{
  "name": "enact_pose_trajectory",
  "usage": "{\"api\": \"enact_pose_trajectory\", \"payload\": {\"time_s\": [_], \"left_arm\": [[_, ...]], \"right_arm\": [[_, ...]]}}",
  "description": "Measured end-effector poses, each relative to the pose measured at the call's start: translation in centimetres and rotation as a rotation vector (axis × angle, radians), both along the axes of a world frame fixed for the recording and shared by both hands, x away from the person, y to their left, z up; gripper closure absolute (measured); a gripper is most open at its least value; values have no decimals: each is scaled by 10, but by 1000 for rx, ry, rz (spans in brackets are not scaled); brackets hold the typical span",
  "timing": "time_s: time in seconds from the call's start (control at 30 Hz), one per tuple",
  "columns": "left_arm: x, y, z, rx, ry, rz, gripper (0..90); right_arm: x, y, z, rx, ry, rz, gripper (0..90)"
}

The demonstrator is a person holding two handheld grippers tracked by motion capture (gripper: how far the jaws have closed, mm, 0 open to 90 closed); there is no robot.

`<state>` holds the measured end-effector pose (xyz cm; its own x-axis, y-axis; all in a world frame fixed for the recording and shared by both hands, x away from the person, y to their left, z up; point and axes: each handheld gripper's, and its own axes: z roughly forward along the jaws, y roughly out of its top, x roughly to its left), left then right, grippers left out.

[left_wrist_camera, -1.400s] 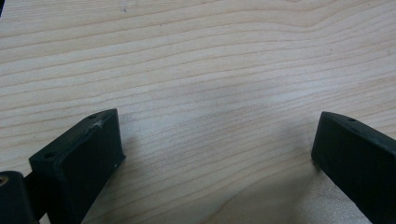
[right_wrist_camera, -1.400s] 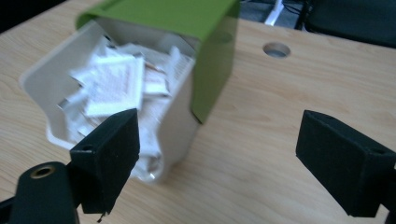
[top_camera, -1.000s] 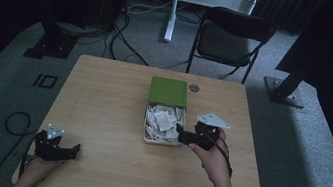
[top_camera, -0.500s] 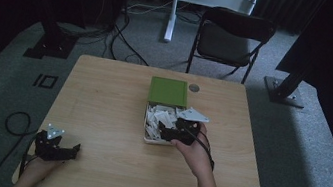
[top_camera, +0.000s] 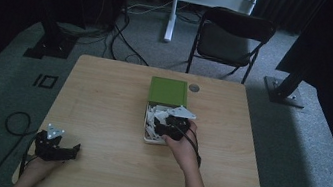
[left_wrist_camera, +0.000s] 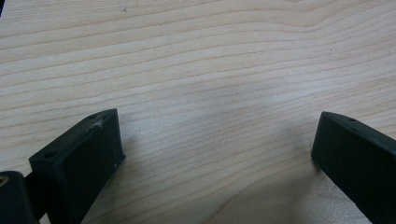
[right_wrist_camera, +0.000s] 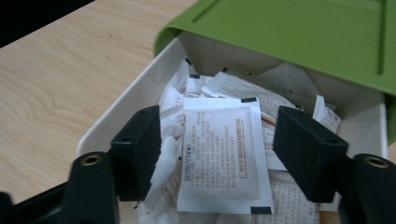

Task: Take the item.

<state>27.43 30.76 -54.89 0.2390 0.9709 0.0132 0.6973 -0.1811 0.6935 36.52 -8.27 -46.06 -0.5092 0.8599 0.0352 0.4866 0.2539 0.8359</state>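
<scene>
Here the flat white paper sachet (right_wrist_camera: 223,156) carries rows of small orange print, too fine to read; it lies atop others in the white tray (right_wrist_camera: 122,114) under the green lid (right_wrist_camera: 299,32), long axis pointing away; the right gripper (right_wrist_camera: 219,154) has been closing, jaws astride it, not yet pressing; the left gripper (left_wrist_camera: 219,163) rests wide open on bare wooden table (top_camera: 103,98), near left.

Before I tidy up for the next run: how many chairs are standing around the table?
1. A black folding chair stands on the carpet just beyond the far edge of the table. The room's dark edges could hide another.
</scene>
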Motion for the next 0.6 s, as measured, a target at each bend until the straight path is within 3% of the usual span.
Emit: {"api": "enact_pose_trajectory", "payload": {"time_s": [0.1, 0.6], "left_arm": [[0, 0, 0, 0, 0, 0, 27], [0, 0, 0, -1, 0, 1, 27]], "right_arm": [[2, 0, -5, -6, 2, -19, 357], [4, 5, -20, -22, 40, -6, 407]]}}
